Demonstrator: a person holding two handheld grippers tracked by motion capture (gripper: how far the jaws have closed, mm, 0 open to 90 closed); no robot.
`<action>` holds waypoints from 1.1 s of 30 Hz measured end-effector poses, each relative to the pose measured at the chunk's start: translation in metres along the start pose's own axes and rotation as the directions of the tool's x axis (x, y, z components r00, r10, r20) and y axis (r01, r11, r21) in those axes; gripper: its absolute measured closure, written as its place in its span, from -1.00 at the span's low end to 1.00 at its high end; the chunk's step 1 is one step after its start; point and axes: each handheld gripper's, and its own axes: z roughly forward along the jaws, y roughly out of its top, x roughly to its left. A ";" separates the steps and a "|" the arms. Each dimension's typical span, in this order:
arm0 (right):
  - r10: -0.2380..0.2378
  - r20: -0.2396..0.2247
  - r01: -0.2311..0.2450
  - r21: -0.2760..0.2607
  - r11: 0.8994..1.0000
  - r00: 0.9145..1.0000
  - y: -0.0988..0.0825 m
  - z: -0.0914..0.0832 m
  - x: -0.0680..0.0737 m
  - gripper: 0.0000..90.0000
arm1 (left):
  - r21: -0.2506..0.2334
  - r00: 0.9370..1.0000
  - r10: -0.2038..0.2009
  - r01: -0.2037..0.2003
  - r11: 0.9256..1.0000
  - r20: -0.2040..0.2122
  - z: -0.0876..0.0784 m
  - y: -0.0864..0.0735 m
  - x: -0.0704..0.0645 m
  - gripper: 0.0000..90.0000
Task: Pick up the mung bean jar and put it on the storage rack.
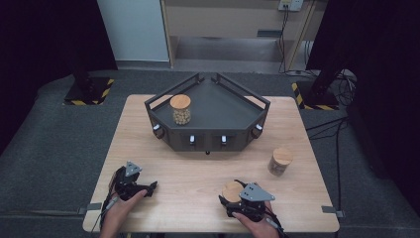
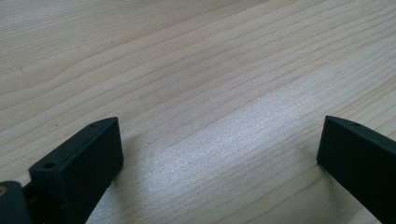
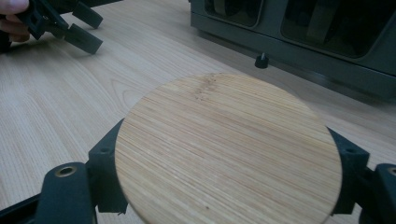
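A wooden table (image 1: 208,168) seen from above, with a person's two hand-held grippers at its near edge. The right gripper (image 1: 236,198), at about five o'clock on the table, is clamped on a jar with a round bamboo lid (image 3: 229,154); in the right gripper view its black jaws press against the jar on both sides just beneath the lid, which hides the jar's body. The left gripper (image 1: 148,187), at about seven o'clock, rests low over bare wood with its jaws wide apart and nothing between them. Risk, as a judgement: the hold sits high, right under the lid, so if the jar is lifted fast or tilted it could slip down out of the jaws or swing, and a loose lid could come away. A dark angular tray (image 1: 208,116) with raised rails stands at twelve o'clock, holding a second jar (image 1: 180,110) filled with pale round pieces in its left part. A third jar (image 1: 280,161) stands alone at about three o'clock, well apart from the grippers. If the held jar is meant for the tray, the tray's front wall and rail stand in the way and must be cleared from above, keeping off the jar already inside
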 end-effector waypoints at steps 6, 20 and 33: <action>0.001 0.010 -0.001 -0.002 1.000 1.000 -0.001 0.000 0.003 -0.44 | 0.000 1.000 0.000 0.000 1.000 0.000 0.000 0.000 0.000 -1.00; -0.015 0.032 0.016 -0.002 1.000 0.999 0.008 -0.006 0.006 -0.44 | 0.000 1.000 0.001 -0.001 1.000 0.001 0.000 0.000 0.000 -1.00; -0.019 0.042 0.020 -0.021 1.000 0.999 0.023 -0.014 0.000 -0.44 | 0.000 1.000 0.001 -0.001 1.000 0.001 0.000 0.000 0.000 -1.00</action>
